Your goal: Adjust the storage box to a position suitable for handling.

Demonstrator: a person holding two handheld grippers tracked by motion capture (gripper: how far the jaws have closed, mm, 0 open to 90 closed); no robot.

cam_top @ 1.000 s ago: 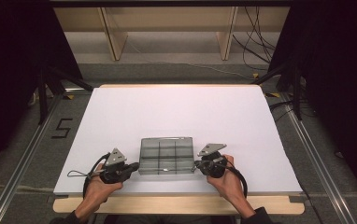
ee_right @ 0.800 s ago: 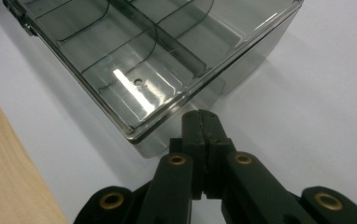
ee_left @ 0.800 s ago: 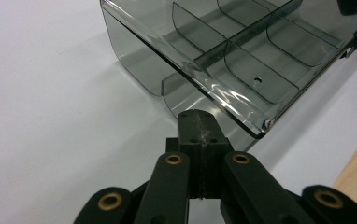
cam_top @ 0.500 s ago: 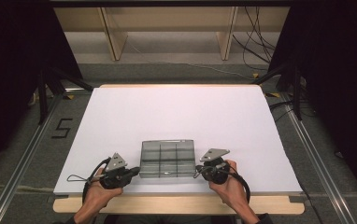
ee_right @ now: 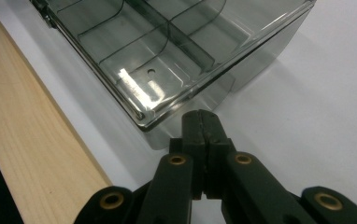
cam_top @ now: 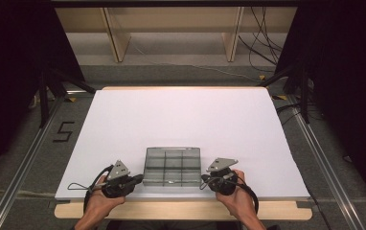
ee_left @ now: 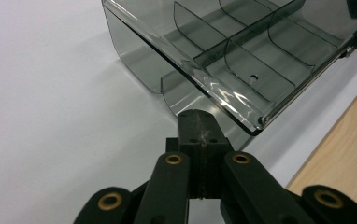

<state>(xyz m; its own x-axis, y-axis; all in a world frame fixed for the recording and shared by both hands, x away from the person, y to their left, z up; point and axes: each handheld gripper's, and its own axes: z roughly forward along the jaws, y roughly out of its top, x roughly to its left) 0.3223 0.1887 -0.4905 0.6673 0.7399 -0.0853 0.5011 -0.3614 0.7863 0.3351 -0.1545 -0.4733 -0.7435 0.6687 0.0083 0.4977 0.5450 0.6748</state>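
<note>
Both hands have drawn slightly back toward the table's near edge since a second ago; the smoky transparent plastic organiser box with divided compartments (cam_top: 172,166) sits where it was, near the front of the white tabletop (cam_top: 181,115). The left gripper (ee_left: 196,122) and right gripper (ee_right: 201,122), each clenched on nothing, flank its short ends. To shift or lift the box well, press in evenly from both sides, keeping it level.

Smoky box (cam_top: 172,166) between two shut tongs
</note>
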